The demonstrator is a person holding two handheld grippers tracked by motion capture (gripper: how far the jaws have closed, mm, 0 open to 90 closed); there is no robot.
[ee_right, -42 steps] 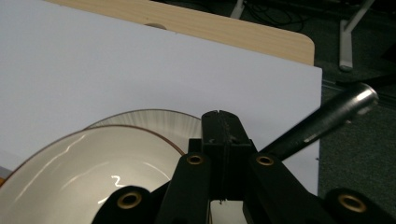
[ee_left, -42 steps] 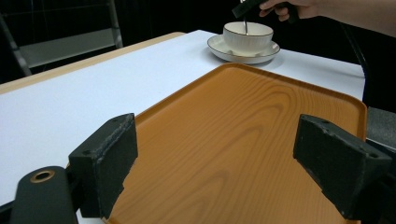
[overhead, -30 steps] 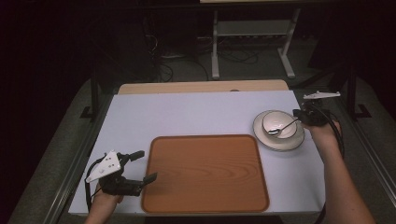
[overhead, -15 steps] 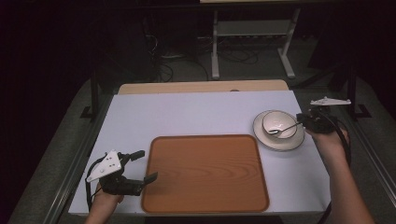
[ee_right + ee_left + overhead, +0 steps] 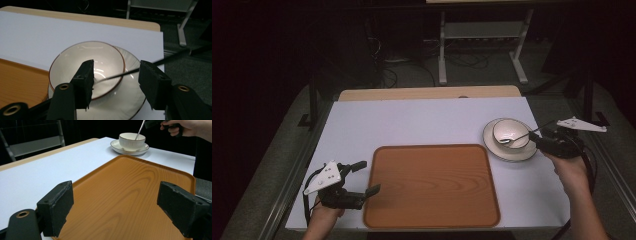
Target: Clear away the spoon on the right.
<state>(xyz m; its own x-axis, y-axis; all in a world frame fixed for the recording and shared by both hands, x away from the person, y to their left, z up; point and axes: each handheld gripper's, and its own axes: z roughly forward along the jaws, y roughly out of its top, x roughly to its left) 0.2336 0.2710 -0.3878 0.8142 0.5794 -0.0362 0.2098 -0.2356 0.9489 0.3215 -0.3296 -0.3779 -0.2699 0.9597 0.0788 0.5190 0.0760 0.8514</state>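
A white bowl stands on a saucer at the table's right side. A thin metal spoon lies in the bowl, its handle leaning out over the rim to the right. My right gripper is open just right of the saucer; in the right gripper view the spoon crosses the gap between the jaws without being clamped, above the bowl. A wood-grain tray lies in the middle. My left gripper is open at the tray's front left corner, its jaws over the tray.
The white table has a bare strip behind the tray and a wooden edge at the back. A metal stand and cables sit on the dark floor beyond. The table's right edge runs close by the right hand.
My right gripper has drawn back to the right, away from the bowl, and the spoon stays in the bowl. The left gripper has not moved.
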